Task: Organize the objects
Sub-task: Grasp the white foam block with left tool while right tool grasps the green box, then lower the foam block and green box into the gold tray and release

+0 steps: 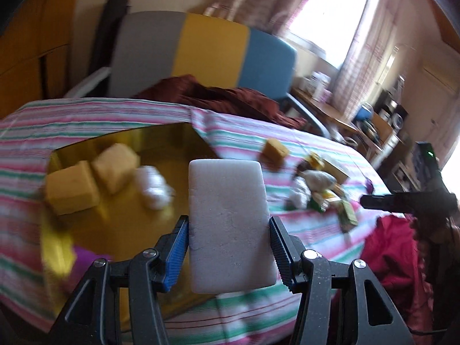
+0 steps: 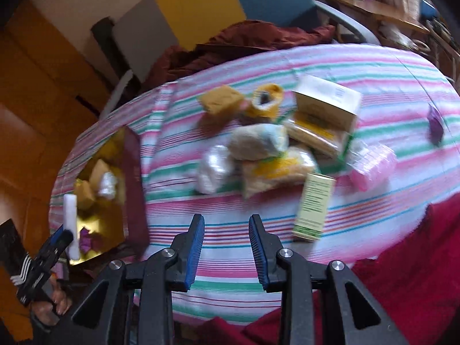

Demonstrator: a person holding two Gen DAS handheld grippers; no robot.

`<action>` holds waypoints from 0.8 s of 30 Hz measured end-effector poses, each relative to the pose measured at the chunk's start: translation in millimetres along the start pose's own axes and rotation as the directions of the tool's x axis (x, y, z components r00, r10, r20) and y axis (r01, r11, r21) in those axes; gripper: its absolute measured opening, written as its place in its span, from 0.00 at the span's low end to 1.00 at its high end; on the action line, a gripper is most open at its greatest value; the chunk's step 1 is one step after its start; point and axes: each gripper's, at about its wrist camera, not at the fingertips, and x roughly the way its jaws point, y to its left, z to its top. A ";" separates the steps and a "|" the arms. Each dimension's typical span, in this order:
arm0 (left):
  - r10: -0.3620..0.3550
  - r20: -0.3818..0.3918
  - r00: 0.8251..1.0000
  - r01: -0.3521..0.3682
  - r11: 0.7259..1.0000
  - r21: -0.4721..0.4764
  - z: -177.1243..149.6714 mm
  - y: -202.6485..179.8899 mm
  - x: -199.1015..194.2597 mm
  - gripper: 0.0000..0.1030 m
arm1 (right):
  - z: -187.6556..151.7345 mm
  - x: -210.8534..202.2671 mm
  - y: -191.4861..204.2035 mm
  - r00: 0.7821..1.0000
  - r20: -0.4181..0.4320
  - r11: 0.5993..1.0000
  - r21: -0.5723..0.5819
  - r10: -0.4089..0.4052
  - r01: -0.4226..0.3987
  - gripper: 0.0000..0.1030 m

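Left gripper clamped on white foam block, jaws closed against its 2 long sides, block upright and poking forward above the gold-lined box sunk into the striped bedspread. Box already holding 2 yellow sponges and a white wad; purple bits near its front edge. Right gripper empty, jaws part open, hovering over the bedspread just short of the loose pile: green carton, large white-topped box, pink plastic case, plastic-wrapped packets, another yellow sponge. Probable step: dropping block into box. Risks, judged: block gripped only at its lower half, so possible tilt or slip on release; soft bedding under box, so possible tipping if bumped; release too near the front wall sends block onto bedspread. Heavy motion blur, small labels unreadable.
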 end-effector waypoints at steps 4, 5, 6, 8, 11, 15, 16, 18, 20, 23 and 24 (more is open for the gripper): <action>0.030 0.023 0.999 -0.029 0.998 -0.058 -1.4 25.5 -13.6 0.54 | 8.9 -1.5 8.1 0.998 0.026 0.998 -0.007 -0.065 0.065 0.31; 0.036 0.026 0.999 -0.035 0.998 -0.060 -2.8 28.3 -15.8 0.54 | 11.4 1.7 1.1 0.993 0.010 0.993 0.002 -0.115 0.115 0.34; 0.043 0.029 0.999 -0.041 0.997 -0.063 -3.5 30.9 -17.7 0.54 | 12.7 5.7 -7.7 0.985 -0.014 0.985 0.016 -0.171 0.171 0.37; 0.046 0.031 0.998 -0.044 0.996 -0.075 -5.3 35.8 -19.1 0.54 | 14.7 12.9 -27.5 0.968 -0.040 0.966 0.065 -0.248 0.250 0.62; 0.050 0.034 0.998 -0.047 0.995 -0.087 -5.1 38.1 -19.7 0.54 | 17.5 28.6 -51.5 0.950 -0.084 0.943 0.122 -0.300 0.309 0.73; 0.055 0.035 0.998 -0.052 0.994 -0.094 -5.4 41.1 -21.3 0.54 | 17.9 62.6 -67.2 0.945 -0.155 0.940 0.139 -0.290 0.311 0.72; 0.059 0.036 0.998 -0.055 0.994 -0.097 -5.6 42.9 -22.2 0.54 | 17.2 70.3 -70.0 0.941 -0.167 0.937 0.142 -0.296 0.320 0.71; 0.068 0.035 0.997 -0.064 0.992 -0.104 -6.6 46.9 -24.0 0.54 | 13.2 82.1 -73.4 0.936 -0.183 0.935 0.136 -0.300 0.327 0.42; 0.079 0.034 0.996 -0.074 0.990 -0.121 -7.8 53.2 -25.3 0.54 | 10.7 78.0 -69.3 0.928 -0.165 0.930 0.104 -0.334 0.353 0.28; 0.097 0.038 0.995 -0.090 0.986 -0.142 -8.7 62.3 -28.8 0.54 | 6.3 60.5 -60.1 0.942 -0.121 0.942 0.080 -0.315 0.325 0.28; 0.104 0.041 0.994 -0.097 0.985 -0.145 -8.5 64.9 -30.7 0.54 | 4.6 54.3 -56.2 0.945 -0.104 0.946 0.069 -0.309 0.316 0.28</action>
